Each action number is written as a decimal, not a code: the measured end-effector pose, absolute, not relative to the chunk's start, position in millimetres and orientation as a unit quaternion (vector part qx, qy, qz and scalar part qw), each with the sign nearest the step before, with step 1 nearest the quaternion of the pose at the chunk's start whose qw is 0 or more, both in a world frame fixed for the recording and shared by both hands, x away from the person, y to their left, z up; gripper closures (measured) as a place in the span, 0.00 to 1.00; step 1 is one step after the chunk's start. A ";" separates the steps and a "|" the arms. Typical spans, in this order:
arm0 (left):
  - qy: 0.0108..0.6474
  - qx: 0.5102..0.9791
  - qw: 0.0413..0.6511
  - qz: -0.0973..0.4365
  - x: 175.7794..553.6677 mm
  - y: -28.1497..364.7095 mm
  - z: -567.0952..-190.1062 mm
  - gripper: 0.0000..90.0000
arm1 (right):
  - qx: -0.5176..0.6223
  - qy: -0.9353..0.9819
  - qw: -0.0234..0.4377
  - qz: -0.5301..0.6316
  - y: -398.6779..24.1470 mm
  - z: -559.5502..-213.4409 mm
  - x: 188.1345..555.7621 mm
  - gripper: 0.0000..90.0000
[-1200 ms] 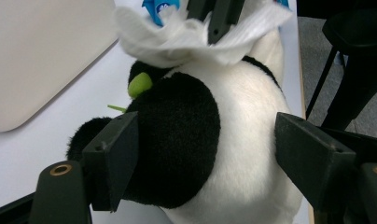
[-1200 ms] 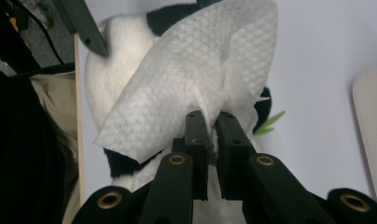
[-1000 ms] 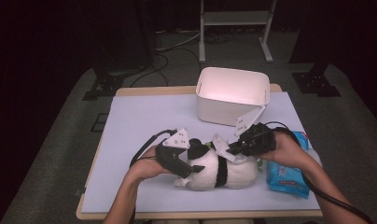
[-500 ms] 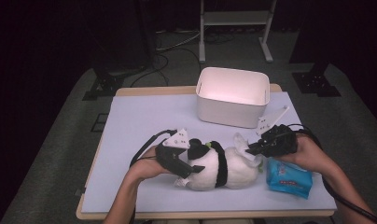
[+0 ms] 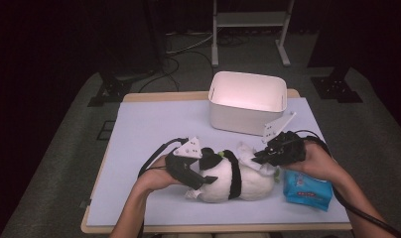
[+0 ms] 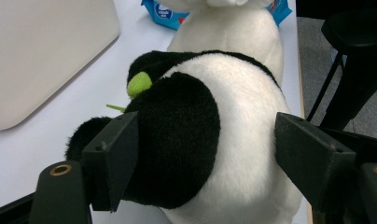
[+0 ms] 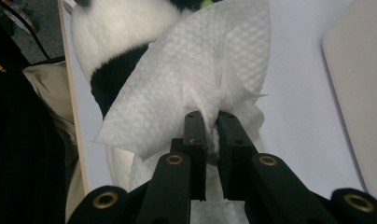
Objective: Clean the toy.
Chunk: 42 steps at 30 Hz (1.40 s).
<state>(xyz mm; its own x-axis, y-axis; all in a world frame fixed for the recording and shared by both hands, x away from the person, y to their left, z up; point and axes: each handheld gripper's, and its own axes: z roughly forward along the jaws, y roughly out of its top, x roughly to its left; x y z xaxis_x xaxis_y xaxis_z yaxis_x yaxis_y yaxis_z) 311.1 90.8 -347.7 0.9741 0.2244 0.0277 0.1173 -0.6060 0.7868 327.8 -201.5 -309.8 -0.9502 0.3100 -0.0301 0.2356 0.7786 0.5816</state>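
Note:
A black-and-white panda plush (image 5: 238,181) lies on its side on the pale table mat (image 5: 154,129). My left gripper (image 5: 198,177) clamps its head: in the left gripper view the two jaws press into the fur on either side of the panda (image 6: 233,121), by a black ear. My right gripper (image 5: 259,158) is at the plush's other end, shut on a white paper wipe (image 5: 245,151). In the right gripper view the wipe (image 7: 196,79) fans out from the closed right gripper (image 7: 210,126) and drapes over the panda (image 7: 107,28).
A white bin (image 5: 248,106) stands at the back of the mat, just beyond my right hand. A blue pack of wipes (image 5: 306,191) lies to the right of the plush, under my right wrist. The table's front edge (image 5: 213,229) runs close below the plush.
My right gripper has slid to the right along the panda's body with the wipe, from the middle toward its end. The left gripper and the plush have stayed put.

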 end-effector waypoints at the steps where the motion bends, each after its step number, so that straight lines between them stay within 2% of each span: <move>1: 0.095 0.894 0.433 0.062 311.1 90.8 -347.7 0.26 | 0.141 0.941 0.062 0.302 -197.2 -308.8 328.6 0.91; 8: 0.096 0.892 0.438 0.056 310.8 92.5 -348.5 0.26 | 0.125 0.946 0.053 0.295 -178.3 -307.4 330.2 0.91; 18: 0.096 0.887 0.449 0.054 309.6 88.2 -345.4 0.26 | 0.156 0.942 0.043 0.294 -206.7 -319.1 329.6 0.91; 30: 0.097 0.903 0.416 0.054 308.7 91.7 -338.7 0.24 | 0.168 0.938 0.047 0.298 -218.0 -327.1 328.4 0.92; 38: 0.114 0.904 0.412 0.016 314.2 91.4 -350.9 0.19 | 0.170 0.933 0.041 0.314 -227.2 -331.2 324.5 0.92; 42: 0.116 0.908 0.403 -0.018 318.7 88.0 -361.3 0.12 | 0.164 0.932 0.031 0.321 -230.6 -333.2 322.6 0.92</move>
